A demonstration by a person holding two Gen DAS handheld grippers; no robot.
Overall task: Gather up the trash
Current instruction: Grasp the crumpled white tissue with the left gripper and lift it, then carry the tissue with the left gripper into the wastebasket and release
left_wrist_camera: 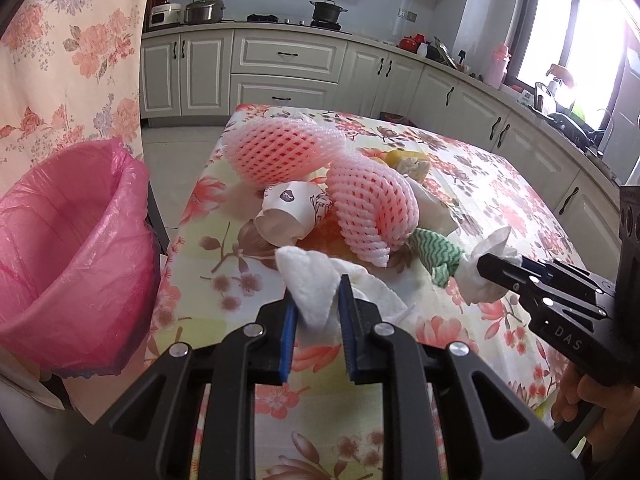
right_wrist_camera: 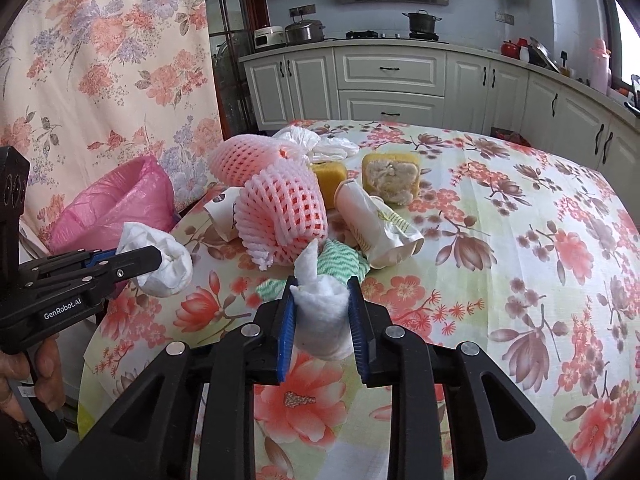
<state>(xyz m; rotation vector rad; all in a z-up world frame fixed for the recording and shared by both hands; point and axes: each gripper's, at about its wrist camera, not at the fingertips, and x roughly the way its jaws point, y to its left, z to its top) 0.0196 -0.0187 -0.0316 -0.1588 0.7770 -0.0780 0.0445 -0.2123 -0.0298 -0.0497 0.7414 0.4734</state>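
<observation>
My left gripper [left_wrist_camera: 318,300] is shut on a crumpled white tissue [left_wrist_camera: 310,284], held above the near left part of the floral table [left_wrist_camera: 500,184]; it also shows in the right wrist view [right_wrist_camera: 154,258] with its tissue [right_wrist_camera: 166,264]. My right gripper [right_wrist_camera: 322,300] is shut on another white tissue wad [right_wrist_camera: 320,316]; it also shows in the left wrist view [left_wrist_camera: 490,270]. The trash pile holds two pink foam nets [left_wrist_camera: 280,152] [left_wrist_camera: 372,208], a paper cup [left_wrist_camera: 288,216], a green-striped cloth [left_wrist_camera: 434,252], a second cup [right_wrist_camera: 376,224] and yellow sponges [right_wrist_camera: 390,178]. A pink-lined bin [left_wrist_camera: 68,248] stands left of the table.
A floral curtain [left_wrist_camera: 76,52] hangs behind the bin. White kitchen cabinets [left_wrist_camera: 288,68] with pots and a stove run along the back and right. A white plastic bag [right_wrist_camera: 308,140] lies at the far side of the pile.
</observation>
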